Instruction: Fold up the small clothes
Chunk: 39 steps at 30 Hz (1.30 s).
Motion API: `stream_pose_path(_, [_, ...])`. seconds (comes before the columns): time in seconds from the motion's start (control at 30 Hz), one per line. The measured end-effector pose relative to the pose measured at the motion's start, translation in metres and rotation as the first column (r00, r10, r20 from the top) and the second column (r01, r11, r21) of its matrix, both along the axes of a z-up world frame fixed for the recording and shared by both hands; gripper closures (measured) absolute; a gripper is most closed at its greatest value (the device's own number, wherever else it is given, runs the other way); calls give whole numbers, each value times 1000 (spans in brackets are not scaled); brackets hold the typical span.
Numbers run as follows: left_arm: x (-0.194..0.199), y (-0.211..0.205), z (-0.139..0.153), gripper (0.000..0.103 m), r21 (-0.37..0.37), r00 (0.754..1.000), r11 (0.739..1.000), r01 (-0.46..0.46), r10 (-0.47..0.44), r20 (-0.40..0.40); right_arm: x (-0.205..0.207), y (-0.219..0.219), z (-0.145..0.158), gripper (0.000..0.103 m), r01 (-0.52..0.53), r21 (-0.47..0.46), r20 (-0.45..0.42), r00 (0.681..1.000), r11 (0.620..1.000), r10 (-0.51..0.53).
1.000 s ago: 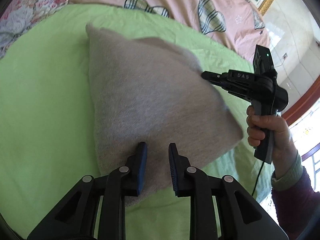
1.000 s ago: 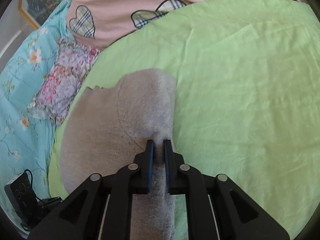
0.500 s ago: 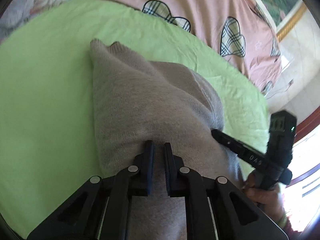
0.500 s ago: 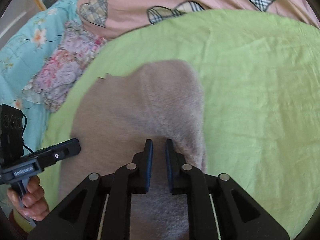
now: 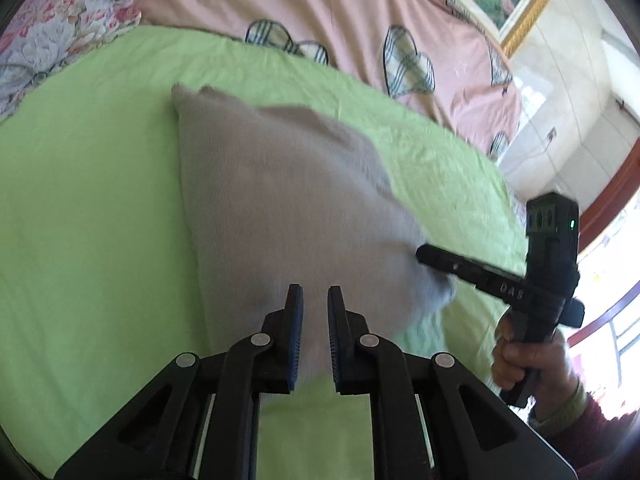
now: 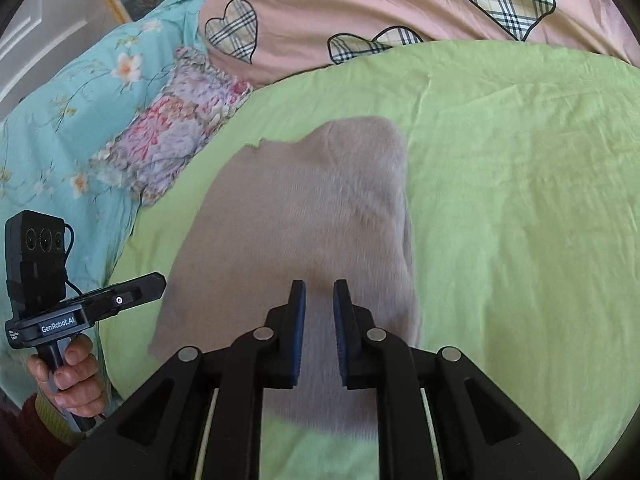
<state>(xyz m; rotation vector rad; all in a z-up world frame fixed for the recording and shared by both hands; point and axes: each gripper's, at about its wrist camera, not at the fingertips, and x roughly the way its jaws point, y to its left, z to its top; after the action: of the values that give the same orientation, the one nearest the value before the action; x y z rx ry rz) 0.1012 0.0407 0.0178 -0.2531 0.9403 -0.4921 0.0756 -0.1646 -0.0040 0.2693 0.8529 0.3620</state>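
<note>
Bed: a lime-green cotton sheet (image 5: 100,216) covers most of both frames, lightly creased, and it carries the garment.
Bedding behind: a pink quilt with plaid heart patches (image 5: 320,12) runs along the top of both views; a turquoise floral cover (image 6: 80,92) and a pink-and-lilac flowered pillow (image 6: 172,128) sit at the upper left of the right wrist view.
Task item: the grey-beige fuzzy knit garment (image 5: 288,216) lies on the sheet in the centre of both frames, folded over with a rounded, puffed far edge; it is motion-blurred, so the seams are hard to read.
Left gripper (image 5: 314,336): at bottom centre of its own view, the blue-padded fingers stand slightly apart over the near edge of the knit; no cloth is visibly pinched between them.
Right gripper (image 6: 319,332): at bottom centre of its own view, its fingers also a little parted above the knit. Seen from the left wrist view, its tip touches the garment's right corner.
Stage, as a judgement: a fold seems just laid, and both tools look released or releasing.
Risk: the springy knit may unfold once let go, because the fold stands puffed, not flat.
Risk: a pad may snag the fuzzy fibres, dragging the layer askew on withdrawal.
</note>
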Motion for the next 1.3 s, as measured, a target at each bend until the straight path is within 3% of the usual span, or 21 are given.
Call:
stream_pose_path(0.07, [-6, -1, -22, 91, 51, 999, 998, -22, 24, -43, -7, -2, -12, 88, 25, -45, -31, 999, 999, -26])
stream_pose_path(0.13, [-9, 5, -34, 92, 6, 998, 999, -43, 43, -55, -12, -5, -26, 88, 44, -84, -46, 998, 995, -48])
stream_pose_path(0.73, [-19, -2, -22, 89, 83, 995, 994, -77, 81, -57, -37, -9, -24, 88, 117, -82, -54, 991, 990, -122])
stream_pose_path(0.8, [-25, -2, -16, 86, 118, 996, 990, -73, 79, -48, -47, -8, -23, 82, 136, -86, -60, 988, 987, -142])
stream_pose_path(0.93, [-41, 1, -4, 62, 188, 994, 977, -101, 105, -15, -67, 0, -18, 69, 140, -85, -56, 988, 987, -145])
stream_pose_path(1.07, [-56, 6, -3, 57, 225, 991, 966, -128, 132, -6, -84, 8, -10, 62, 121, -91, -36, 992, 988, -125])
stream_pose_path(1.2, [-70, 4, -9, 46, 261, 989, 955, -138, 147, -14, -100, 12, -1, 41, 120, -98, 6, 993, 988, -120])
stream_pose_path(1.3, [-79, 5, -14, 36, 304, 985, 939, -162, 172, -7, -107, 13, 1, 34, 112, -97, 18, 994, 989, -110])
